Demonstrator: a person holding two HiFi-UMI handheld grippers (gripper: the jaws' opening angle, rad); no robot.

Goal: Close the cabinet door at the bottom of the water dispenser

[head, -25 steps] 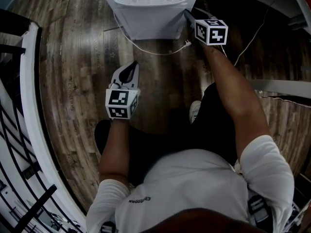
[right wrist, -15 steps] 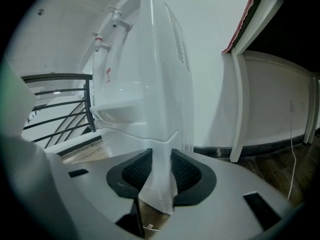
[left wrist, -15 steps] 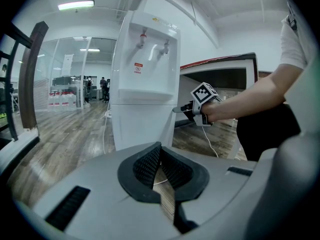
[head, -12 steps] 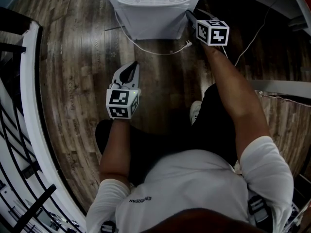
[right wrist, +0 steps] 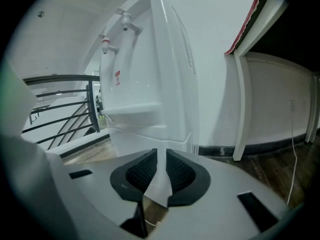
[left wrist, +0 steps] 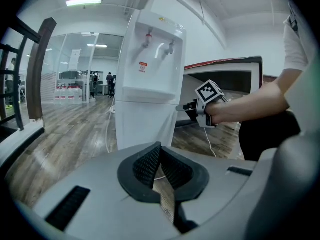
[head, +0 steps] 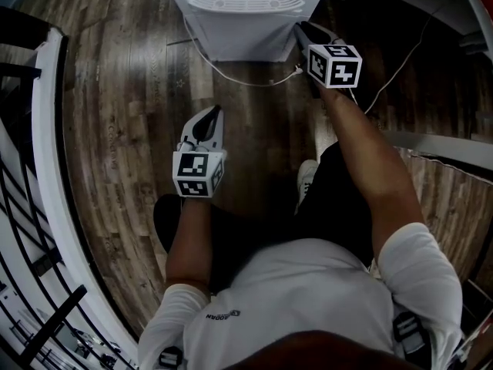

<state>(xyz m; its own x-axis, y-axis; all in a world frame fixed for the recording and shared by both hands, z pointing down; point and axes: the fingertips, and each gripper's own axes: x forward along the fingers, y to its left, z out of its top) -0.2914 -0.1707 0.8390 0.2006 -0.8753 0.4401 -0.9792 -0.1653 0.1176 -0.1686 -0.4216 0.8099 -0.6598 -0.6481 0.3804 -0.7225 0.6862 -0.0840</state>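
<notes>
right gripper (right wrist: pixel 160 156): fingers have just been closing and now pinch the upright edge of the cabinet door (right wrist: pixel 161 182), down at the water dispenser (head: pixel 243 21) front corner. left gripper (head: pixel 208 114) hangs well back over the floor (head: pixel 131 129), fingers clenched on nothing, so I'd say the push is the right's job

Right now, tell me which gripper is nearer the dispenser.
Right. The right gripper is at the dispenser's right side, its jaws just closed further onto the door edge between them. The left gripper hangs over the floor, short of the dispenser's front.
</notes>
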